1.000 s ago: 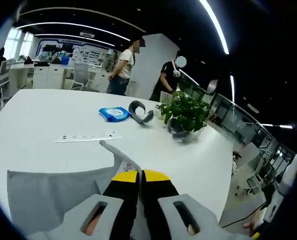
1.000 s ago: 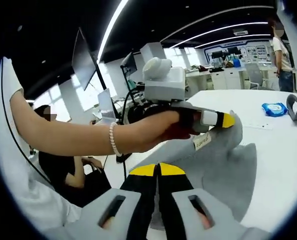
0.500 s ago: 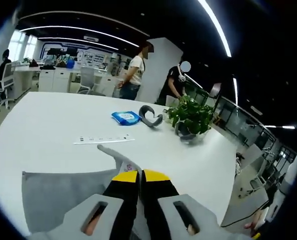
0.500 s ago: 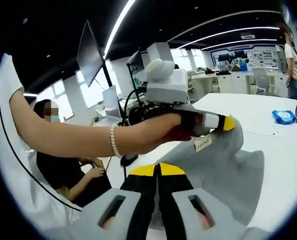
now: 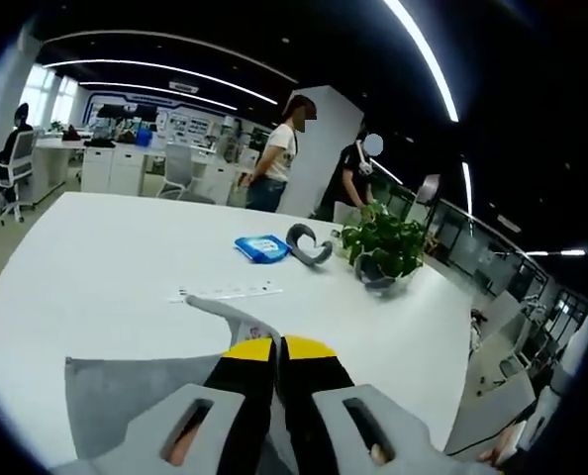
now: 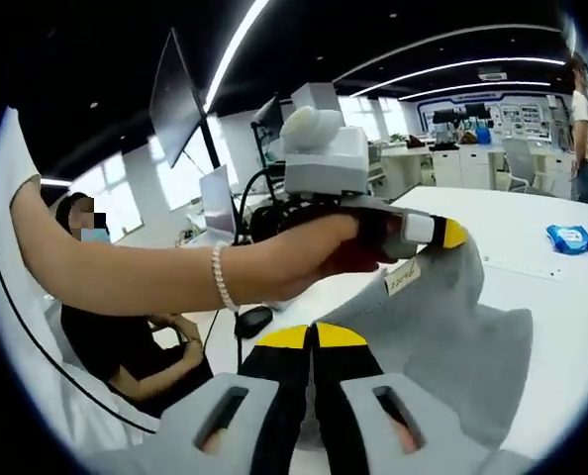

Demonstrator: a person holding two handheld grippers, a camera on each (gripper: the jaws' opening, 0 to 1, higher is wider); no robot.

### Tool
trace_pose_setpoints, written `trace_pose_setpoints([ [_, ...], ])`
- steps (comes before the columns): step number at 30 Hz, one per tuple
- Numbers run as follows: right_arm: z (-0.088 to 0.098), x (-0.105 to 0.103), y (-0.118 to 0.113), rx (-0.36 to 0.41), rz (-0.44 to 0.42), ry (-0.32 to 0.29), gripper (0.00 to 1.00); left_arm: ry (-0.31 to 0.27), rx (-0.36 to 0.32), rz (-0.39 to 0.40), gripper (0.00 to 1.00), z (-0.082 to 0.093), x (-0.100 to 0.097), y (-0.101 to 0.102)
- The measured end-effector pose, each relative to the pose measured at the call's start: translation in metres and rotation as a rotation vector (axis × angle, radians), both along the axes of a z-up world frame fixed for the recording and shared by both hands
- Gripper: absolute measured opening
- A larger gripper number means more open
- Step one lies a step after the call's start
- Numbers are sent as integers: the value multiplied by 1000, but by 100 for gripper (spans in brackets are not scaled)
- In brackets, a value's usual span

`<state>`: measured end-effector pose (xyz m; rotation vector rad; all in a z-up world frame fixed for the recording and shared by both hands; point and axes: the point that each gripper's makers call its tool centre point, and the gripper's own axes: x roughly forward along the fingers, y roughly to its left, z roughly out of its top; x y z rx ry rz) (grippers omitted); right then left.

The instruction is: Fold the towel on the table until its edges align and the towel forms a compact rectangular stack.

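Since a second ago the gray towel (image 6: 442, 317) has been lifted a bit higher off the white table (image 5: 96, 247), and the left gripper view has swung so the table items sit further right. The towel is held up at two points, its lower part draped on the near table edge. A corner is pinched by the left gripper (image 6: 442, 236), jaws closed on the cloth beside a white tag (image 6: 403, 278); that gripper is held by a hand (image 6: 319, 259) with a bead bracelet. The right gripper (image 6: 314, 336) is also clamped tight on a towel edge. Further back on the table are a white power strip (image 5: 230, 292), a blue wipes pack (image 5: 262, 247), a gray curved object (image 5: 309, 244) and a potted plant (image 5: 388, 247). People are seen standing behind the table.
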<state>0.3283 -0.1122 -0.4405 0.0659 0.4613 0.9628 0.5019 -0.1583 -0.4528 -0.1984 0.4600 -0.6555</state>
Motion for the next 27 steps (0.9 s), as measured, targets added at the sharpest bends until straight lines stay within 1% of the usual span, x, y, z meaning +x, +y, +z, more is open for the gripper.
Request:
trace_pose_setpoints([
  [5,2,8,11,-17,21,-12,0,-18,1,11,2,5,8,14],
  [10,-1,15,31,-33,61,-14,0,-16,3,27,2,1,16,33],
  [13,-5,16,41,-55,84,-20,0,-9,8,41,2,-5,18,45],
  [16,-13,18,48,-92,108,-27,0,-2,5,56,2,-12,21,56],
  [21,-27,19,59,-105,142,13,0,10,-15,71,2,-25,22,72],
  [25,-37,18,69,-128,167,25,0,19,4,89,2,-38,22,85],
  [27,-44,18,73,-140,177,36,0,30,2,101,2,-45,22,90],
])
